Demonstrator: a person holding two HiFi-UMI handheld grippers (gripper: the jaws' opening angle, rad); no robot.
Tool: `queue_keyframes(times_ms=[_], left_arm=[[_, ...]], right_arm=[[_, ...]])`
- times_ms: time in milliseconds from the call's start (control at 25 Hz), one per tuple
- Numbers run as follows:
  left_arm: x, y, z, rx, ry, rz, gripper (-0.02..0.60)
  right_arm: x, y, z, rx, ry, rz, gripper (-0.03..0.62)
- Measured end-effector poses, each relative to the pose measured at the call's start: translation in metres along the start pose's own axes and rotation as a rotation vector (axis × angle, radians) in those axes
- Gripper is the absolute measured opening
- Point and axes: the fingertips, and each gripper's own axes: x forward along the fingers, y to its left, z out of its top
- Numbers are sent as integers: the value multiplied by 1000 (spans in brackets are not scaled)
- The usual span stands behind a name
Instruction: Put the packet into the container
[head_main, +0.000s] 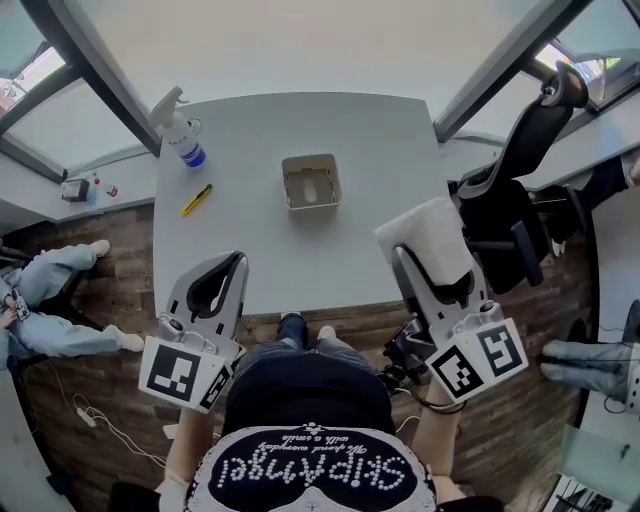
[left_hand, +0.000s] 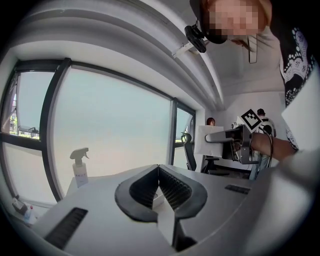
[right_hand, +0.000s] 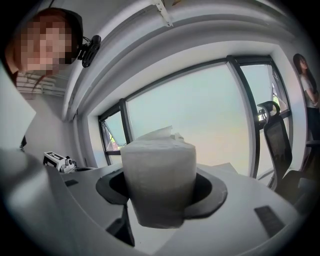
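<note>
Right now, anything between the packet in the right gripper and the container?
Nothing: in the head view, only bare table lies between the packet and the container.

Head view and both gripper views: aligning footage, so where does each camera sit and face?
Head view: on the person's head, facing steeply down at table, container, left gripper, right gripper; their chest shows.
Left gripper view: on that gripper, looking across the table over shut jaws; their right forearm shows.
Right gripper view: on that gripper, facing windows past the clamped packet; their head shows.
Shared: spray bottle, in head and left gripper views.
</note>
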Motion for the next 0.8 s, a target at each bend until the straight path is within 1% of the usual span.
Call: queue_keyframes(times_ms=[160, 400, 600, 800], left_arm=[[5, 1, -3, 5, 12, -20, 8], [14, -3, -7, -7, 37, -35, 8], [28, -10, 7, 15, -5, -3, 8], [42, -21, 27, 11, -60, 31, 8]], right_arm=[[2, -4, 5, 18, -26, -25, 273], [6, -9, 1, 35, -15, -19, 273], [9, -11, -8, 18, 6, 12, 273], [15, -8, -18, -65, 37, 70, 273]])
